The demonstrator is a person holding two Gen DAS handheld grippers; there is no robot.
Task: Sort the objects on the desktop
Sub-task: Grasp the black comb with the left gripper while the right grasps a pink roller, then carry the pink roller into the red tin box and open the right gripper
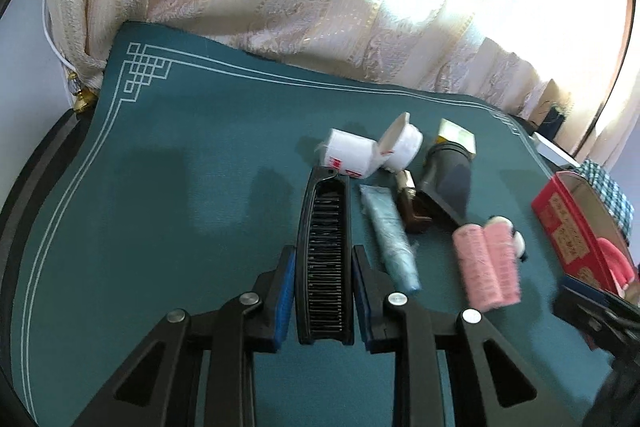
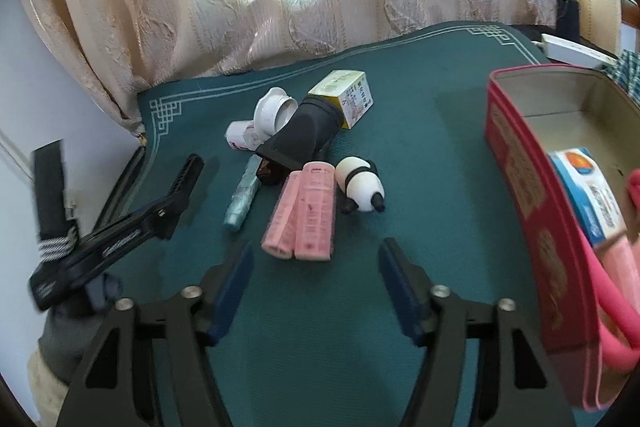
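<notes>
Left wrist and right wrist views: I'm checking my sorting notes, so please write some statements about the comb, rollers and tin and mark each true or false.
1. The left gripper is closed on the black comb. True.
2. The right gripper holds the pink hair rollers. False: its fingers are open and the rollers lie on the green mat ahead of them.
3. The red tin is empty. False: a blue and white box lies inside.
4. The panda figure lies beside the rollers. True.
</notes>
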